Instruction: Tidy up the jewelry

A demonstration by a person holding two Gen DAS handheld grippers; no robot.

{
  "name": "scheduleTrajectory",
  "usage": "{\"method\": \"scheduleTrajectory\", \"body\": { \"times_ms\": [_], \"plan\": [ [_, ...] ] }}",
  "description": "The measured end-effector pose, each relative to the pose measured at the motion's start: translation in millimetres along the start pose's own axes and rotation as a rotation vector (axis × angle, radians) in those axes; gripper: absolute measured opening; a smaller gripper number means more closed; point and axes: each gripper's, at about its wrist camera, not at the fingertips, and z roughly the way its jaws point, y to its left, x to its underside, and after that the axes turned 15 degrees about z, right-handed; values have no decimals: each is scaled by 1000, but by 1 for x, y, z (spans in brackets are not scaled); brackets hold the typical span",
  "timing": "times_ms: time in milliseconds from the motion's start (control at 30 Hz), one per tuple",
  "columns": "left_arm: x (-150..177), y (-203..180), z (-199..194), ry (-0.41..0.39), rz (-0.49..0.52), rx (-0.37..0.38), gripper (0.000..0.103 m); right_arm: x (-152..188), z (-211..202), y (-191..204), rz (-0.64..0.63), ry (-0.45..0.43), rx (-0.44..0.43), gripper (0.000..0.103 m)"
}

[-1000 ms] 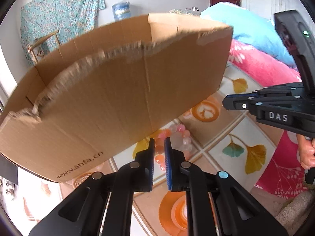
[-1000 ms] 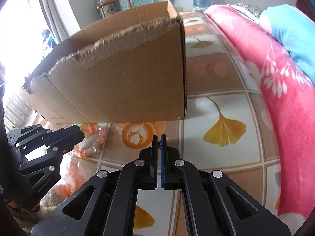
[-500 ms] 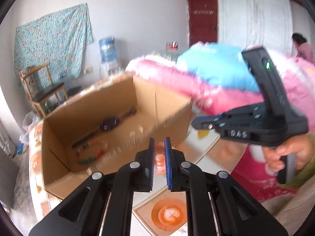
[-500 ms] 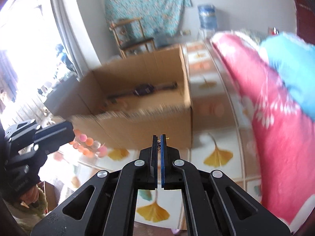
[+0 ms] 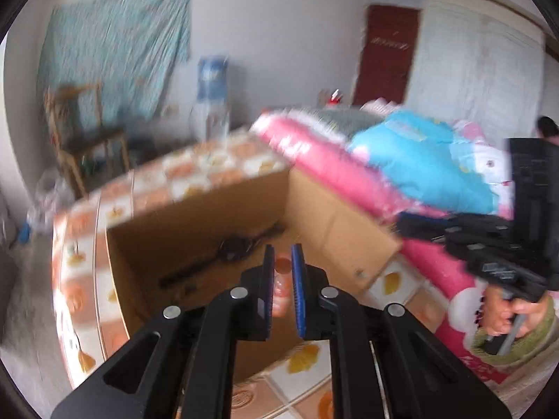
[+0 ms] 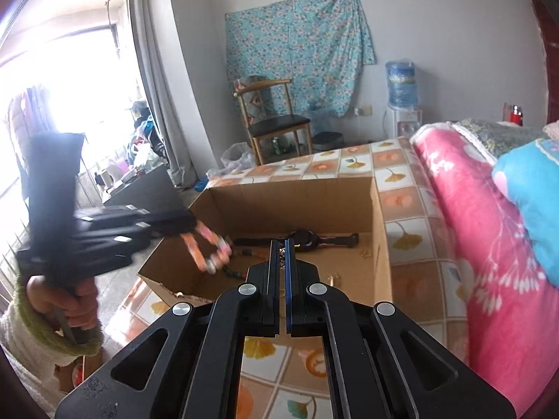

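Note:
An open cardboard box (image 6: 300, 181) stands on the ginkgo-patterned tiled surface (image 6: 405, 234). A dark wristwatch (image 6: 304, 235) lies on the box floor, with a string of dark beads (image 6: 237, 274) and small gold pieces (image 6: 333, 277) near it. My left gripper (image 5: 281, 255) is shut on a pink and orange bead bracelet (image 5: 281, 279). In the right wrist view that bracelet (image 6: 209, 248) dangles over the box's left side from the left gripper (image 6: 190, 221). My right gripper (image 6: 282, 244) is shut on a thin gold chain (image 6: 281, 254), above the box's near wall.
A pink flowered blanket (image 6: 489, 244) and a blue pillow (image 6: 531, 192) lie right of the box. A wooden chair (image 6: 272, 118) and a water dispenser (image 6: 401, 97) stand by the far wall. A hand with a green cuff (image 6: 63, 300) holds the left gripper.
Both grippers have risen from beside the box's outer wall to above its rim, so its inside shows. The bracelet went up with the left gripper and hangs over the box.

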Motion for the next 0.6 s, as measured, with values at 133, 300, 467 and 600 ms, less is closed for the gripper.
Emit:
{"method": "scheduleTrajectory", "body": {
  "times_ms": [133, 300, 467, 600],
  "plan": [
    [15, 20, 29, 108, -40, 57, 10, 0, 11, -5, 18, 22, -1, 0],
    [28, 22, 52, 218, -25, 83, 10, -2, 18, -13, 39, 47, 23, 0],
    [34, 21, 61, 291, 19, 70, 10, -4, 18, -17, 49, 46, 34, 0],
    [36, 26, 57, 296, 8, 54, 16, -5, 20, -18, 53, 48, 37, 0]
  ]
}}
